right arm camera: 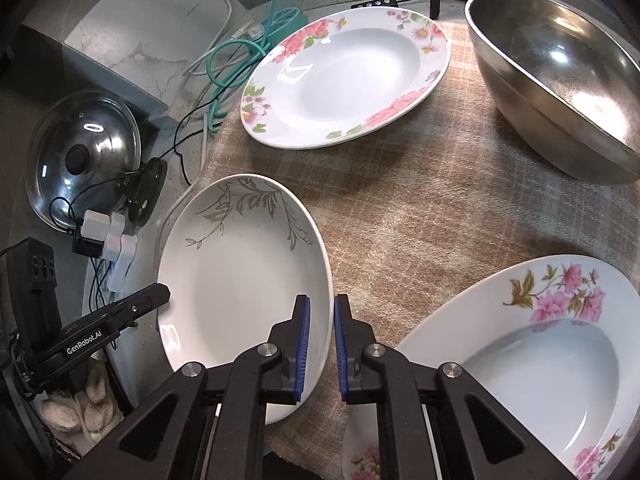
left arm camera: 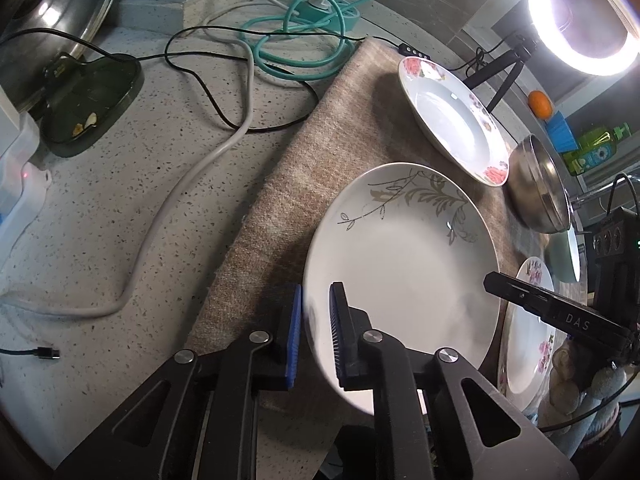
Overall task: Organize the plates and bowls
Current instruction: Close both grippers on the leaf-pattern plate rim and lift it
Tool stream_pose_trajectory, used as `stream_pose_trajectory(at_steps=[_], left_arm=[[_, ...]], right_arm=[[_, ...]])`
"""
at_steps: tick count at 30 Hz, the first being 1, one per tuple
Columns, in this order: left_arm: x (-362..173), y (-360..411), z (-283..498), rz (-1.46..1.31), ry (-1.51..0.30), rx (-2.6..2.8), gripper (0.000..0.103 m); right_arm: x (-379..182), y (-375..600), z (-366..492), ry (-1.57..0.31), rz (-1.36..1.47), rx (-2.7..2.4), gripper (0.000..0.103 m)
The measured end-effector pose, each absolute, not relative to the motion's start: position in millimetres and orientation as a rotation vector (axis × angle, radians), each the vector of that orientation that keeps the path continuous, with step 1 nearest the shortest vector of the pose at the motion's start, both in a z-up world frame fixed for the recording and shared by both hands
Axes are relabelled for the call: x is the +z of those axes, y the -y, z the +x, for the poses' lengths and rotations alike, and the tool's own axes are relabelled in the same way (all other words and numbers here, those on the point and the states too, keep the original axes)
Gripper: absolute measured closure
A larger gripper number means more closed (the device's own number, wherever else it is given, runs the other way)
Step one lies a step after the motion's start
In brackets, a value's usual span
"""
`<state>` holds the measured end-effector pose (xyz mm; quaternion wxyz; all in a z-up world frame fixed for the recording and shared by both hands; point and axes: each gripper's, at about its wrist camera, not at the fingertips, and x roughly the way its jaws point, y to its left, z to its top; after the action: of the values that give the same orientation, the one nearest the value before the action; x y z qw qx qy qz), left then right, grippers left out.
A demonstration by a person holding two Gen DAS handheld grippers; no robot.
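Note:
A white plate with a grey-green leaf print (left arm camera: 400, 264) (right arm camera: 240, 280) lies on a beige woven cloth (left arm camera: 280, 200) (right arm camera: 420, 220). My left gripper (left arm camera: 316, 288) is shut on its left rim, one blue pad over the rim and one under. My right gripper (right arm camera: 322, 300) is shut on the opposite rim of the same plate. Each view shows one of the other gripper's black fingers (left arm camera: 520, 296) (right arm camera: 140, 300) at the far side of the plate. Further back sit a deep plate with pink flowers (left arm camera: 452, 120) (right arm camera: 348, 76) and a steel bowl (left arm camera: 540, 184) (right arm camera: 560, 80).
A second pink-flowered deep plate (left arm camera: 524, 340) (right arm camera: 540, 352) lies right beside the leaf plate, with a pale green bowl (left arm camera: 564, 252) behind it. Teal, white and black cables (left arm camera: 248, 80) run left of the cloth. A pot lid (right arm camera: 84, 156) and a lit ring light (left arm camera: 584, 12) stand at the edges.

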<state>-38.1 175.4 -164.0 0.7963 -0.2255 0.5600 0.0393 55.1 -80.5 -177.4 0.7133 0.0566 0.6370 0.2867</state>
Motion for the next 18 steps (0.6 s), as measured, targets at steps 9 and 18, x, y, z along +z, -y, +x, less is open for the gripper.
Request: stream_pose_trajectory(at_steps=[9,18], left_arm=[[-165.2,-174.7,-36.2,-0.476,-1.203,0.094,0.093],[-163.4,-174.9,-36.9,-0.488,-1.197,0.104,0.093]], right_arm=[[-177.3,78.4,55.5,-1.414,0.091,0.63,0.095],[-176.5,75.2,54.4,-1.406,0.069,0.617,0.097]])
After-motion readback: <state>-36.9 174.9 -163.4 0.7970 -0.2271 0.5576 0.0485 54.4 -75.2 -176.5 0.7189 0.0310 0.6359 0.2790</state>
